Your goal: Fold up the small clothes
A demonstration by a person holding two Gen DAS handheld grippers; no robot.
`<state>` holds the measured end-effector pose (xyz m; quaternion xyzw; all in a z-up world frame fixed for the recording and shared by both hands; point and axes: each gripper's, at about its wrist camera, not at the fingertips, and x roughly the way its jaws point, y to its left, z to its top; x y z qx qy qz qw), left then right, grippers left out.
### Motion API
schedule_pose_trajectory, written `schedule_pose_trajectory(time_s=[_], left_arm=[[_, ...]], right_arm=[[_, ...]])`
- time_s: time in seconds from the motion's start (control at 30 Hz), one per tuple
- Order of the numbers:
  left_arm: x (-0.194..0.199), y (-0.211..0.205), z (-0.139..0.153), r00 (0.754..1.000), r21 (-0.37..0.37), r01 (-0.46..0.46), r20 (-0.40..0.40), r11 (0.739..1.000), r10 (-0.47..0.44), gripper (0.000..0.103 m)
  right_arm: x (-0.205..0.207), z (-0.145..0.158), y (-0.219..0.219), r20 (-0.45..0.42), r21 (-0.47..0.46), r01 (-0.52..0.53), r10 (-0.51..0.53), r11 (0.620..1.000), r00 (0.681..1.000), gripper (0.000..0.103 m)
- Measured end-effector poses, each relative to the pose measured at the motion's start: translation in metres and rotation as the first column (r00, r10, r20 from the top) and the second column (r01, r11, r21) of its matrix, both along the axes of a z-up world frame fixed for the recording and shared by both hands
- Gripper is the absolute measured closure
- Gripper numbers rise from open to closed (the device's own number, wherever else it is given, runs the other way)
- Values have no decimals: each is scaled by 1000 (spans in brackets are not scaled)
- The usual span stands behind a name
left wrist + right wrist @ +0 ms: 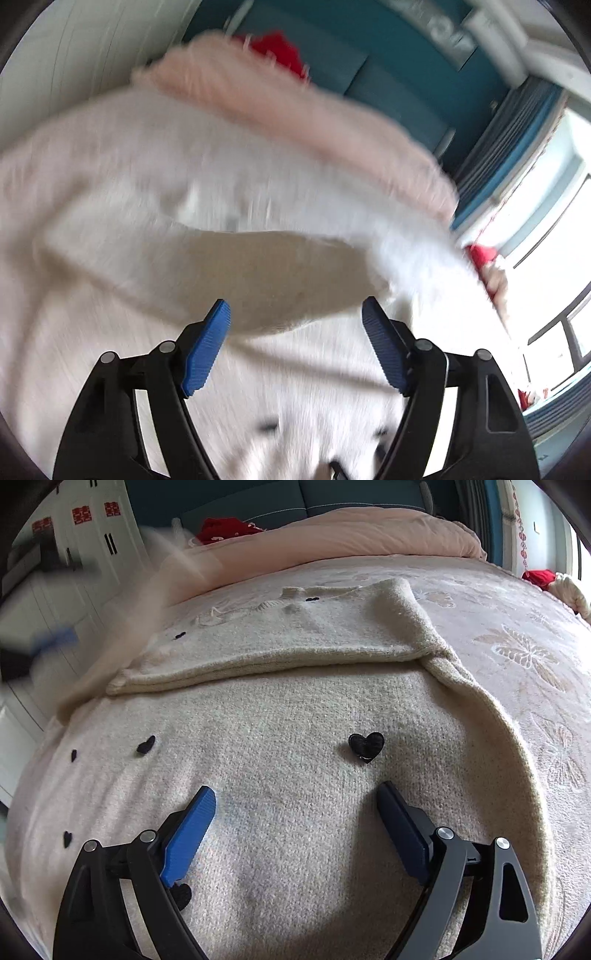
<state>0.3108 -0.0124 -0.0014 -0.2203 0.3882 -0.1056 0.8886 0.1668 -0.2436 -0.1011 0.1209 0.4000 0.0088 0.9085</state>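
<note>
A: Two risks stood out: the folded sleeve (436, 642) could slide open if the knit dragged, and the left view was badly blurred.

B: And the right gripper (295, 801)?

A: Spread wide, empty, just over the cream sweater (280, 805) on the bed (517, 627). The left gripper (295, 317) was spread too.

Each wrist camera looks forward along its own fingers, close above the bed. Both views share the cream sweater (295, 709) (288, 269) ahead of the fingertips.
</note>
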Motion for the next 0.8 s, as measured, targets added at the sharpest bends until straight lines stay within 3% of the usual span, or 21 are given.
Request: schedule_pose_trajectory(time_s=[0.1,0.2,0.27,0.4,0.47,0.57,0.6,0.63,0.67,0.8], left_arm=[[-25,14,-49,992,-1,-31,-119,1000,31,32],[-45,65,-57,986,-49,-105,-136,993,98,32],[-36,104,-61,971,-90,-196,-160,977,180,32],[-5,182,-65,913,-190,-375,-245,907,326,32],[-6,198,-65,896,-226,-423,-252,878,366,32],[-3,211,-67,888,-253,-444,-251,859,385,32],[-6,212,-67,889,-259,-443,-252,858,383,32],[-4,213,-69,889,-272,-441,-261,855,375,32],[-12,219,-70,890,-292,-438,-271,850,366,32],[-9,215,-75,887,-397,-447,-311,802,341,32]], right_arm=[[0,7,-6,-6,48,-8,8,999,1000,16],[5,30,-14,32,126,-6,2,992,999,16],[26,45,-15,39,164,2,-8,986,999,16],[97,51,-7,-43,309,24,-11,951,999,18],[131,42,8,-92,307,32,-4,951,996,21],[167,21,37,-174,264,25,22,964,985,41],[171,19,44,-176,239,31,12,971,984,52],[175,20,52,-163,218,28,8,976,987,65],[180,22,56,-163,232,14,25,973,986,94],[190,59,60,-82,258,-9,31,966,996,94]])
